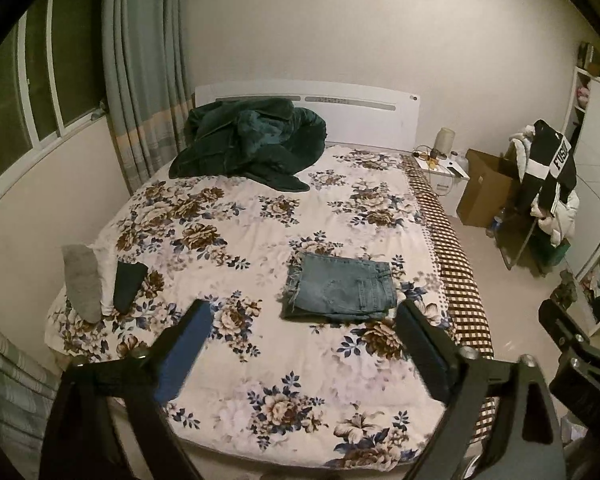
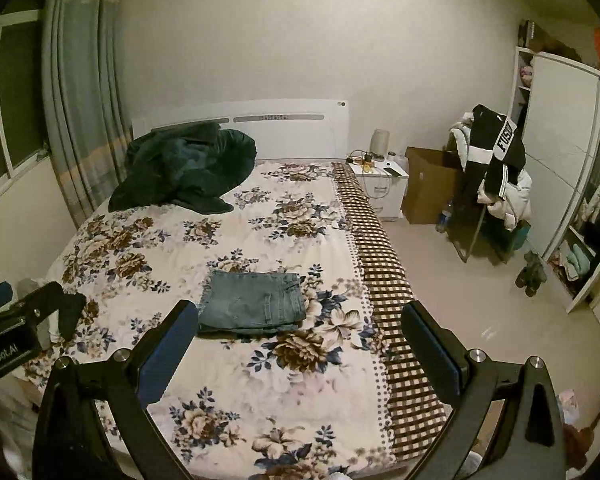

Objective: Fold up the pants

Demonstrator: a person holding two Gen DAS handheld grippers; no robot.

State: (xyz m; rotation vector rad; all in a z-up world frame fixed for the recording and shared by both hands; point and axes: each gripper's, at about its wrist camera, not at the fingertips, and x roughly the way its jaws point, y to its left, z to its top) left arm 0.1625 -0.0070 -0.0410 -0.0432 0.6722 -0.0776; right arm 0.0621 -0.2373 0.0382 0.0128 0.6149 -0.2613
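A pair of blue jeans lies folded into a compact rectangle on the floral bedspread, right of the bed's middle; it also shows in the right wrist view. My left gripper is open and empty, held above the bed's near end, short of the jeans. My right gripper is open and empty too, hovering just before the jeans. The right gripper's body shows at the right edge of the left wrist view. The left gripper's body shows at the left edge of the right wrist view.
Folded grey, white and dark garments lie at the bed's left edge. A dark green blanket is heaped by the headboard. A nightstand, cardboard box, clothes-draped chair and wardrobe stand right of the bed.
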